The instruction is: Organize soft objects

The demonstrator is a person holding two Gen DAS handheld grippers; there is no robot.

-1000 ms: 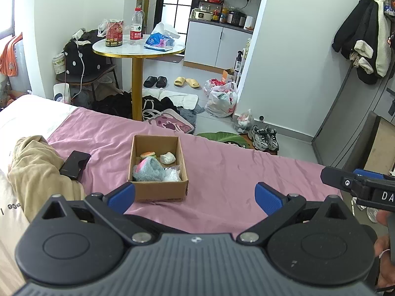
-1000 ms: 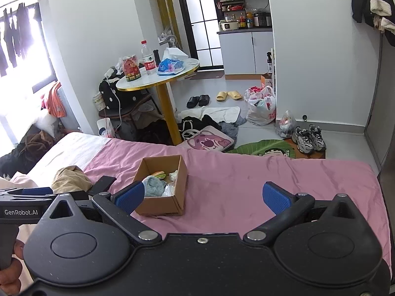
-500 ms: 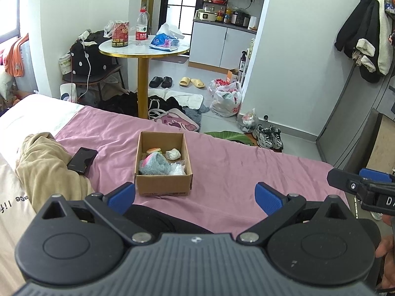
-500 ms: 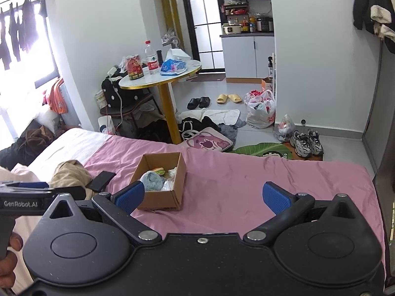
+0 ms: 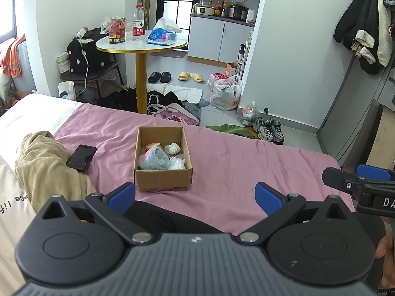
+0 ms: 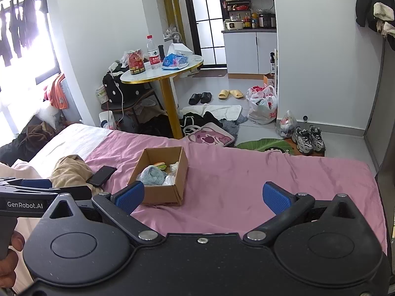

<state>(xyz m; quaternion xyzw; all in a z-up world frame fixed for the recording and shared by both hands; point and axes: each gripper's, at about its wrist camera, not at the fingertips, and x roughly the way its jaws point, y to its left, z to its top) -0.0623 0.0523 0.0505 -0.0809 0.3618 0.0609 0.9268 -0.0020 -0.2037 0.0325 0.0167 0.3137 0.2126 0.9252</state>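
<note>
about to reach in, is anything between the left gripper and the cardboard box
Nothing visible. Only bare pink sheet lies between the open left gripper and the cardboard box; the phone lies off to the side.

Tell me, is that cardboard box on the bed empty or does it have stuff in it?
Partly filled. The open-topped cardboard box holds a blue fluffy cloth, a whitish lump and crinkled clear plastic; bare floor shows at its far end.

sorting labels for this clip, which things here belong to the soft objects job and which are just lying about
Job:
cardboard box
blue-grey fluffy cloth in it
crumpled plastic in it
left gripper, open
right gripper, open

Lying about:
phone
beige garment
round table
sneakers
</note>
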